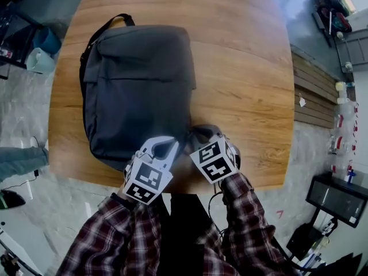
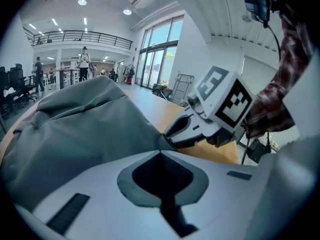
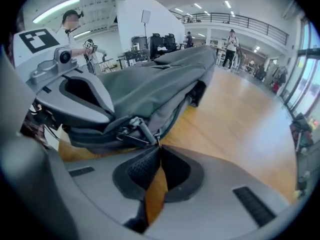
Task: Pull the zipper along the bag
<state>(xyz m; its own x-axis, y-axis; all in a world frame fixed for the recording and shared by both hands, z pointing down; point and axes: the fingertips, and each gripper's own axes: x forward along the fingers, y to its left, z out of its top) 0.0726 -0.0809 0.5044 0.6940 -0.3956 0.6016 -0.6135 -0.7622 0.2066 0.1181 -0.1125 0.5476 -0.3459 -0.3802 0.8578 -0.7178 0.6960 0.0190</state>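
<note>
The right hand-held gripper [image 3: 158, 148] is shut on the zipper pull [image 3: 144, 130] at the near corner of the bag [image 1: 138, 79]; only its own view shows that grip. The left hand-held gripper [image 2: 161, 152] pinches bag fabric just beside it. The head view alone shows the bag lying flat on the table [image 1: 253, 68].

Wooden table [image 1: 247, 68], rounded corners. Dark grey backpack [image 1: 138, 91] lies flat on it, left of table centre, carry handle toward table's far edge.
</note>
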